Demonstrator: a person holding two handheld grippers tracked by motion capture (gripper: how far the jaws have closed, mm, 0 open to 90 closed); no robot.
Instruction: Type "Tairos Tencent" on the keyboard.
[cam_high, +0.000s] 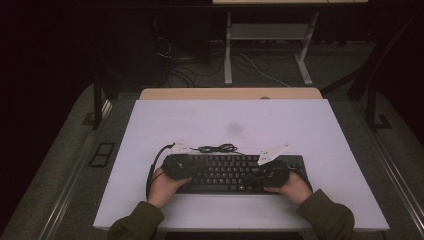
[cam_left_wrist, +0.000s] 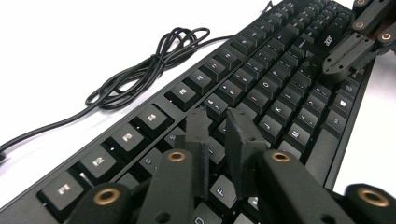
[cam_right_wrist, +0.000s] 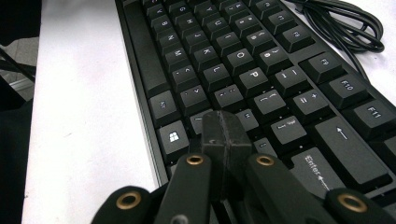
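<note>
Keyboard work, two hand-held grippers on matte black keys.

Left: left gripper (cam_left_wrist: 218, 123), rough-grained black jaws with brass-ringed pivots, parted by a narrow gap, nothing between the pads, tips poised over the left letter keys. Centre: black keyboard (cam_high: 225, 172), long and rectangular, square low-sheen keycaps with pale legends, lying on the near middle of the smooth white table (cam_high: 150, 125); thin glossy black cable (cam_high: 217, 148) looped in a loose bundle just beyond the far edge of the keyboard. Right: right gripper (cam_right_wrist: 226, 135), same coarse black jaws, pressed flat together, holding nothing, tips low over the keys beside the Windows key. Olive fabric sleeves (cam_high: 327, 215) at the near edge.
</note>
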